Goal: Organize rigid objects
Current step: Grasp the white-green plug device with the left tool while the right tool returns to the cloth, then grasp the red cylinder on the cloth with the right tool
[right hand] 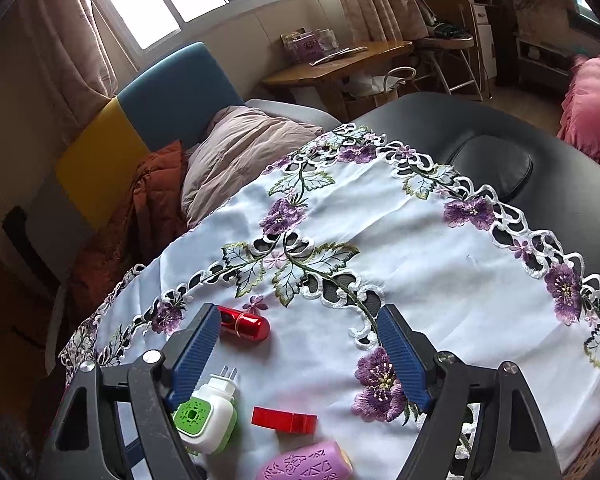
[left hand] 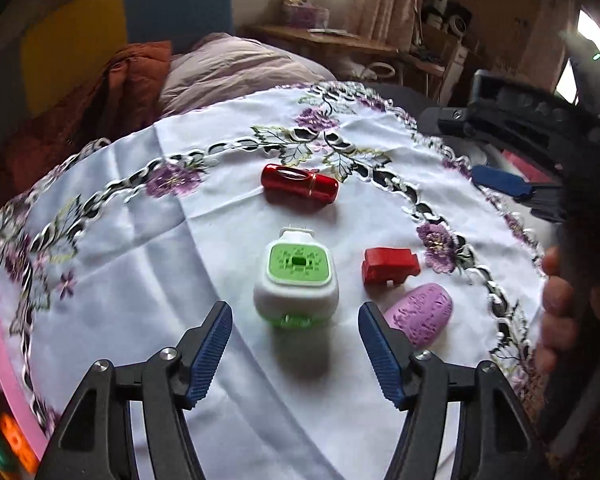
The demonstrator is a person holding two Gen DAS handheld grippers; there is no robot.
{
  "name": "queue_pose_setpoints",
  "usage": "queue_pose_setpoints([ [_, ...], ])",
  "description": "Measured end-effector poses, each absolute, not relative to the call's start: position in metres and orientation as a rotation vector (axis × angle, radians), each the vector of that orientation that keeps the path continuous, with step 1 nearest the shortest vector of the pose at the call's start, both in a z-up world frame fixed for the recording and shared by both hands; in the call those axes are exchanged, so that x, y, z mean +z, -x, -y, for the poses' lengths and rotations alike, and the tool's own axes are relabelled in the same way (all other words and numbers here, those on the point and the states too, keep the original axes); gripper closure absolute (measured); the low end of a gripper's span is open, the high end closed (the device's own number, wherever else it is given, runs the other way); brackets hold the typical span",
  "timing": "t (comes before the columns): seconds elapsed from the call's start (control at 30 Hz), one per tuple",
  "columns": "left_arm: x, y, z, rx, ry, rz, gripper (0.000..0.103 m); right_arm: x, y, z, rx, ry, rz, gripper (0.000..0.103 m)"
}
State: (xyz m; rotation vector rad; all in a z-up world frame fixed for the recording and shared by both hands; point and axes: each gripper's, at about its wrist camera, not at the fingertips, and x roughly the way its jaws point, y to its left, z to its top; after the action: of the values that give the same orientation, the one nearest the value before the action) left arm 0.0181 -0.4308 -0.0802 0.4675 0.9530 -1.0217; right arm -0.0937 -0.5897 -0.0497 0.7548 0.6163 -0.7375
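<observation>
Landmark = white-and-green plug-in unit (left hand: 296,284), lying on the embroidered tablecloth (left hand: 140,280) w/ its prongs pointing away from the left gripper (left hand: 295,320). That gripper hangs just short of it, jaws spread wide, nothing between the pads; the unit sits centred in the gap, not touched. Right gripper (right hand: 300,344) also spread and empty, hovering apart from the unit, to its right. Beyond the unit: red glossy cylinder (left hand: 299,183), lying on its side. Right of the unit: small red block (left hand: 390,266); just nearer than that, purple embossed oval piece (left hand: 420,314), close beside the left gripper's right finger. Handling, as judged: unit looks like hard plastic, light, hollow, stiff; rounded smooth corners may slip, so take it across the flat white sides, mid-body, clear of the prongs. Cylinder prob. slick and will roll, so pinch across its middle. Block has flat faces, easiest grip. Purple piece: material can't tell; textured top should help.
</observation>
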Motion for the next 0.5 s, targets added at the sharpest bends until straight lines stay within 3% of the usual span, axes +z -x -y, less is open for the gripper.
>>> queue_pose_setpoints([
  [0.23,-0.098,-0.030,0.467,-1.049,-0.593,-0.958,0.037,-0.052,0.092,0.590,-0.719,-0.761,-0.620,0.020],
  [0.27,-0.101,-0.032,0.471,-1.049,-0.597,-0.968,0.040,-0.052,0.091,0.590,-0.716,-0.760,-0.623,0.020],
  [0.3,-0.104,-0.034,0.472,-1.045,-0.599,-0.977,0.050,-0.052,0.090,0.590,-0.717,-0.758,-0.626,0.020],
  [0.5,-0.105,-0.028,0.435,-1.019,-0.513,-0.927,0.050,-0.054,0.088,0.589,-0.705,-0.755,-0.637,0.020],
])
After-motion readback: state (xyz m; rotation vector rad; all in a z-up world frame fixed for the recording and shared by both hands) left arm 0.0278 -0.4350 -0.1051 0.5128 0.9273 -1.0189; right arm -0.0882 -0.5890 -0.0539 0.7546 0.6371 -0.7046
